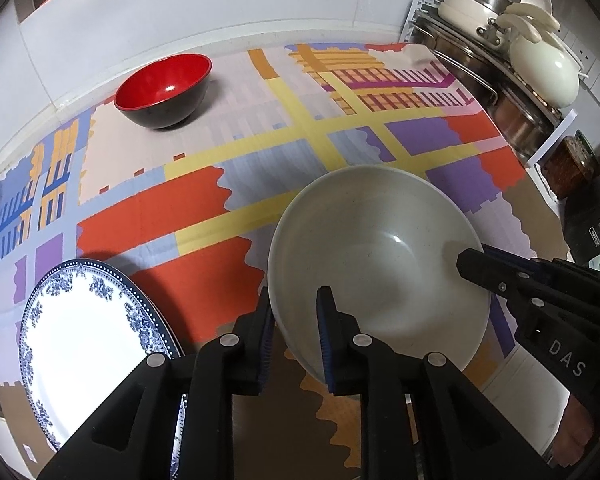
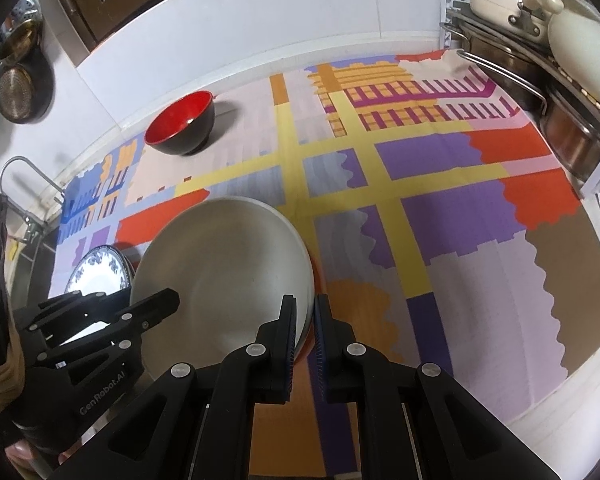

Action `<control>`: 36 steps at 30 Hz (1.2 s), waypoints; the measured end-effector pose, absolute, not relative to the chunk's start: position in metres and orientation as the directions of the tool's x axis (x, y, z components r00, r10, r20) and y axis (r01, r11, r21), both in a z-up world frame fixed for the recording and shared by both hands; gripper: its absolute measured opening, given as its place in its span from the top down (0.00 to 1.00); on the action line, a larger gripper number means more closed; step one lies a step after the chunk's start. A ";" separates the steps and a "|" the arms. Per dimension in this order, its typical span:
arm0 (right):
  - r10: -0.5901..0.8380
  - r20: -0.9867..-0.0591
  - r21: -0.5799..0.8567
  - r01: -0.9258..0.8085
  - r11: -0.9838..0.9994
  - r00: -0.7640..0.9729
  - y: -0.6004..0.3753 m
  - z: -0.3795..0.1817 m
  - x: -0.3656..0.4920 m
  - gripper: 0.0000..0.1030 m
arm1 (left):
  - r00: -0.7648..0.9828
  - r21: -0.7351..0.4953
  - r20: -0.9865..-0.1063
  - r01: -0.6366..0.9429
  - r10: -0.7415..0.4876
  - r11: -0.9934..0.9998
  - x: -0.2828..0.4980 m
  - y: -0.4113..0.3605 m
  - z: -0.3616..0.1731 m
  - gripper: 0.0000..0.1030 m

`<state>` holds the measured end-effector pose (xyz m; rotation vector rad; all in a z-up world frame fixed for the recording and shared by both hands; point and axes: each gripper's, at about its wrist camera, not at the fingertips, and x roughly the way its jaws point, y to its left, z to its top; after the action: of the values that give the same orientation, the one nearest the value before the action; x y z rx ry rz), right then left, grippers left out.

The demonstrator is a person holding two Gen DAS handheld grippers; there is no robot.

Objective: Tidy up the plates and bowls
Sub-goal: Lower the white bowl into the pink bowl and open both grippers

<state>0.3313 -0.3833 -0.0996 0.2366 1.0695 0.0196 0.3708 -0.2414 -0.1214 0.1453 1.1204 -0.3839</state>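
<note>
A large pale grey bowl point(image 1: 380, 252) is held over the patterned cloth; it also shows in the right wrist view point(image 2: 228, 264). My left gripper point(image 1: 296, 320) is shut on its near-left rim. My right gripper point(image 2: 304, 328) is shut on its right rim and shows in the left wrist view point(image 1: 476, 268). A blue-and-white plate point(image 1: 88, 344) lies at the left, also in the right wrist view point(image 2: 98, 274). A red-and-black bowl point(image 1: 164, 88) stands upright at the far left, also in the right wrist view point(image 2: 182, 124).
A multicoloured cloth point(image 1: 340, 128) covers the counter. A rack with pots and a cream lidded pot point(image 1: 540, 68) stands at the far right. A sink with a tap point(image 2: 24, 168) and hanging pans point(image 2: 20, 92) are at the left. A white wall runs behind.
</note>
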 end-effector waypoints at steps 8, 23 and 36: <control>0.137 -0.866 0.211 0.102 0.972 0.481 -0.385 -0.100 0.332 0.89 | 0.372 -0.082 -0.899 0.378 -0.232 0.922 0.372 -0.242 -0.123 0.75; 0.138 -0.871 0.195 0.074 0.978 0.472 -0.382 -0.103 0.332 0.66 | 0.425 -0.044 -0.877 0.389 -0.222 0.920 0.369 -0.244 -0.116 0.54; 0.136 -0.846 0.196 0.064 0.978 0.516 -0.378 -0.090 0.332 0.64 | 0.515 -0.013 -0.833 0.348 -0.203 0.937 0.369 -0.227 -0.092 0.49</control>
<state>0.3323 -0.3782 -0.0895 0.2128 1.0302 0.0438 0.3690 -0.2266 -0.0917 0.1630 0.9757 -0.3326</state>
